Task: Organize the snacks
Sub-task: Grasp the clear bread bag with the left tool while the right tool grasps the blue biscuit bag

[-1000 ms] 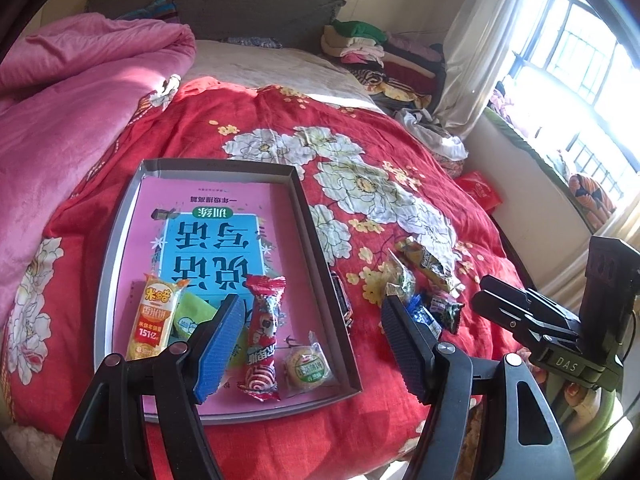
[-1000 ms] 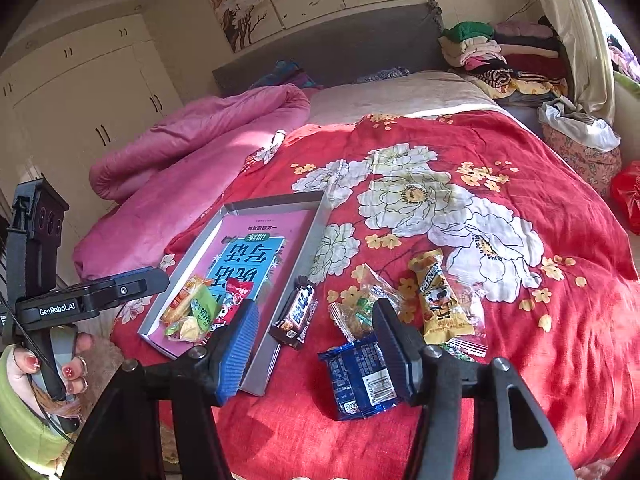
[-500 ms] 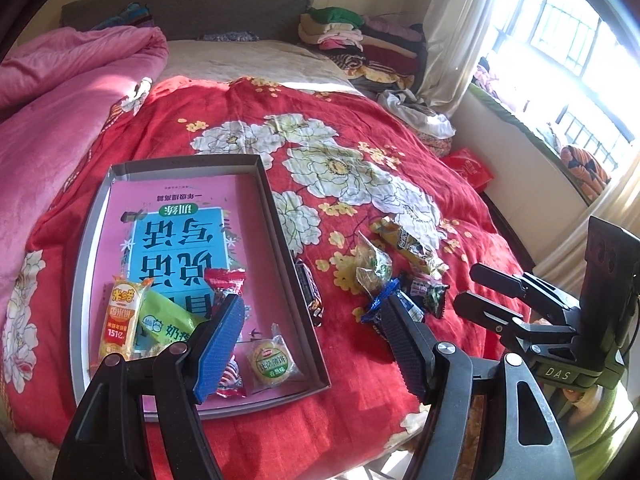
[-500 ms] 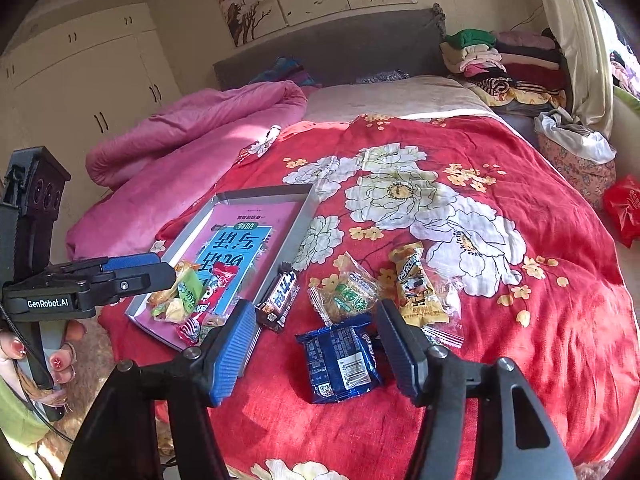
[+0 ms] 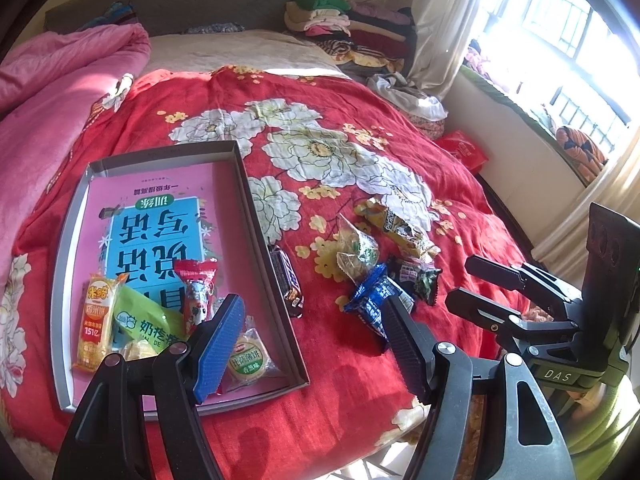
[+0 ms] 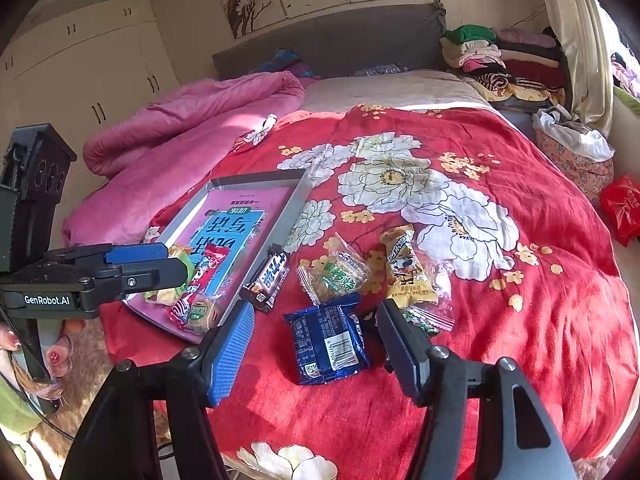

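A grey tray (image 5: 256, 208) with a pink book inside lies on the red flowered bedspread. It holds an orange pack (image 5: 96, 320), a green pack (image 5: 148, 324), a red pack (image 5: 198, 296) and a round biscuit (image 5: 248, 360). To the tray's right lie a dark chocolate bar (image 6: 268, 278), a clear cracker packet (image 6: 334, 274), a yellow packet (image 6: 406, 268), a blue packet (image 6: 328, 340) and a small dark green packet (image 5: 418, 280). My left gripper (image 5: 312, 312) hangs open over the tray's right rim. My right gripper (image 6: 316, 312) is open just above the blue packet, its pads apart from it.
A pink quilt (image 6: 192, 120) is heaped at the left. Folded clothes (image 6: 500, 60) are stacked by the headboard. A red bag (image 6: 622, 208) lies beside the bed on the right. The bed's front edge runs just under both grippers. A person's hand (image 6: 56, 356) holds the left gripper.
My left gripper has slid right, from over the tray's snacks to its right rim. My right gripper's jaws have spread a little and come closer to the blue packet.
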The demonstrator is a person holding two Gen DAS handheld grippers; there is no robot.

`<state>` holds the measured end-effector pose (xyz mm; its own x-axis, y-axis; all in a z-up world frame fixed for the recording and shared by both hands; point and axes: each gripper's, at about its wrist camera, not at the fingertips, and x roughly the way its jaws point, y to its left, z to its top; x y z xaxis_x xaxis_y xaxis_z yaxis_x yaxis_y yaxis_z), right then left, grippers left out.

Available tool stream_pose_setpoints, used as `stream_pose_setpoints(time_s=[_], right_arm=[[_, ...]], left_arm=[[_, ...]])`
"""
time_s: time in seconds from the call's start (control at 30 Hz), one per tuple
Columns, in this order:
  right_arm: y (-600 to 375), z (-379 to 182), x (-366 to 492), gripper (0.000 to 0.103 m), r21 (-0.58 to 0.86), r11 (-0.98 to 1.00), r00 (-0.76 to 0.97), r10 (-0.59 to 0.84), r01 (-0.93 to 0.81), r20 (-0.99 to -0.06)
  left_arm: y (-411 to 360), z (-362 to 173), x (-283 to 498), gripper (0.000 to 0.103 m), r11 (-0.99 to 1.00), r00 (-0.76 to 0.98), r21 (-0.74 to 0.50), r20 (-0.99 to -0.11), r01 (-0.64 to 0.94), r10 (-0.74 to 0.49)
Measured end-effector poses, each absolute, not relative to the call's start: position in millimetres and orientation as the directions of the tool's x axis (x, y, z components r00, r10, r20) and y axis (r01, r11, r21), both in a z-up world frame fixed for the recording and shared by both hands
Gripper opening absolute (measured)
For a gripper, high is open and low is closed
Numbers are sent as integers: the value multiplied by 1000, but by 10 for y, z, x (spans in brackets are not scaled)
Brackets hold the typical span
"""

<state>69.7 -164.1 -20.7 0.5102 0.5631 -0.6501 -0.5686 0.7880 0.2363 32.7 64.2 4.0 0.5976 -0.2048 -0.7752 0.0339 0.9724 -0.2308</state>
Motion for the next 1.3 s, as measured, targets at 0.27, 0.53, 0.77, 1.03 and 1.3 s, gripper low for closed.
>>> stream_pose_setpoints(time_s=[0.27,0.53,0.77,1.03,1.3], right_arm=[[-1630,-300,737,64,243,787,485,558,-568,-674],[-1513,-467,763,64,231,773,436,547,-591,-715],[-1374,-615,777,64,200,762,397,519,-616,-757],[-1238,-718,771,64,145,758,395,481,-636,-782],[-1172,-796,789,64,121,756,395,463,-643,-794]], left_arm=[[551,-48,392,73,972,574,-229,-791,48,-214],[447,-152,479,73,970,545,-234,-807,61,-229],[403,-201,620,73,966,528,-247,-813,69,-246],[330,-321,929,73,970,490,-235,-839,63,-236],[260,-526,1220,73,966,429,-256,-869,41,-248]])
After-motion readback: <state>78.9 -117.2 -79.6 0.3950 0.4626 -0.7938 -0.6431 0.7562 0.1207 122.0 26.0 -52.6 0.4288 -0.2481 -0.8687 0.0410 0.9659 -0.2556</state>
